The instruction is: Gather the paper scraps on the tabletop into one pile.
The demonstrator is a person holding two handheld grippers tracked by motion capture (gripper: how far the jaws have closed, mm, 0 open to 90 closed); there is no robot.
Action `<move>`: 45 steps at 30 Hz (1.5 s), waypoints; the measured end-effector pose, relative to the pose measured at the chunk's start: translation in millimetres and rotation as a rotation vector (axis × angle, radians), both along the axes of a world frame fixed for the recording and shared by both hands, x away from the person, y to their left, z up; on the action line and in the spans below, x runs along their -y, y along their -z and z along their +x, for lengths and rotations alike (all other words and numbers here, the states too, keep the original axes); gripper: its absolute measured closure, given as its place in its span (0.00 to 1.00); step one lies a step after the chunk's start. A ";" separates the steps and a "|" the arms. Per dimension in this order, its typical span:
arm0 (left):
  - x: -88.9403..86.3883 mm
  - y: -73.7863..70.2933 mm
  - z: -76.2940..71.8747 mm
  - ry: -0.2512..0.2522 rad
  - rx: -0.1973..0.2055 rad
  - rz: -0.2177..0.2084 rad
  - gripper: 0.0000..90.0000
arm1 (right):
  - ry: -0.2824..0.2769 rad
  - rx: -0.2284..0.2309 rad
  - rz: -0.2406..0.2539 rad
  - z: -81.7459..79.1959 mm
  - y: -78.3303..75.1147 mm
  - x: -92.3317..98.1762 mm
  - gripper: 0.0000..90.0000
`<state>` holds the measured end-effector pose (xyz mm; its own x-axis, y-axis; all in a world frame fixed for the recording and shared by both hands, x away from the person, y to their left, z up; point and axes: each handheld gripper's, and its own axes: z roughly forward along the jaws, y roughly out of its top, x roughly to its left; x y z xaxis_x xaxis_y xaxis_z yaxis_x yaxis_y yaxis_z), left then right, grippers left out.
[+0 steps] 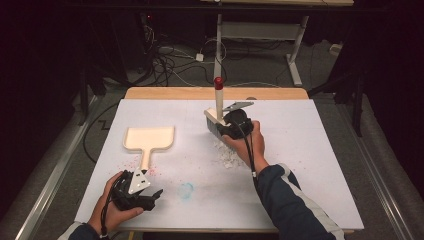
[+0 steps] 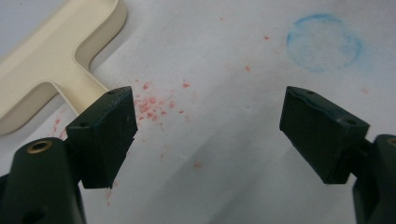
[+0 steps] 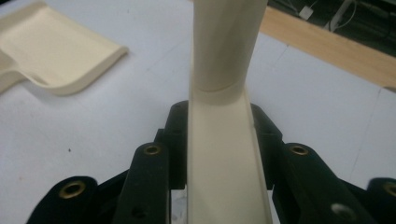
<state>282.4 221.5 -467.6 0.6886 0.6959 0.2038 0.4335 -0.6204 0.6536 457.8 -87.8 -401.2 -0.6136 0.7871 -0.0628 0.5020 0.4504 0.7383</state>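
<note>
My right gripper (image 1: pixel 223 127) is shut on a cream brush (image 1: pixel 218 106), whose red-capped handle stands nearly upright over the middle of the white table. In the right gripper view my right gripper (image 3: pixel 217 140) has both jaws pressed against the sides of the brush (image 3: pixel 219 70). A small heap of white crumbs (image 1: pixel 227 156) lies just in front of that hand. At the left lies a cream dustpan (image 1: pixel 149 137), handle toward me. My left gripper (image 1: pixel 152 192) rests near the handle's end, and in its own view the left gripper (image 2: pixel 210 135) is open and holds nothing.
Red crumbs (image 2: pixel 152 105) are scattered by the dustpan (image 2: pixel 51 51) handle, and a faint blue ring stain (image 2: pixel 323 43) marks the sheet to their right. A wooden table edge (image 1: pixel 215 93) runs along the back. Cables and a desk frame (image 1: pixel 260 35) lie beyond it.
</note>
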 end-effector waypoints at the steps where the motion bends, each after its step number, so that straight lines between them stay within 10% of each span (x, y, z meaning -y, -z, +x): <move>1: -0.2 0.1 0.0 0.002 -0.001 0.001 0.21 | -0.010 -0.022 -0.013 1.3 2.0 -0.7 0.75; 17: 3.1 1.0 -0.8 0.017 -0.009 0.018 0.21 | -0.075 -0.121 -0.039 -25.5 -6.5 27.8 0.75; 32: 4.0 1.7 -0.9 0.017 -0.004 0.026 0.21 | -0.127 -0.022 0.071 -60.4 -27.9 50.0 0.75; 45: 4.9 1.6 -1.1 0.012 -0.011 0.027 0.21 | -0.482 0.065 0.118 -99.4 9.1 53.8 0.75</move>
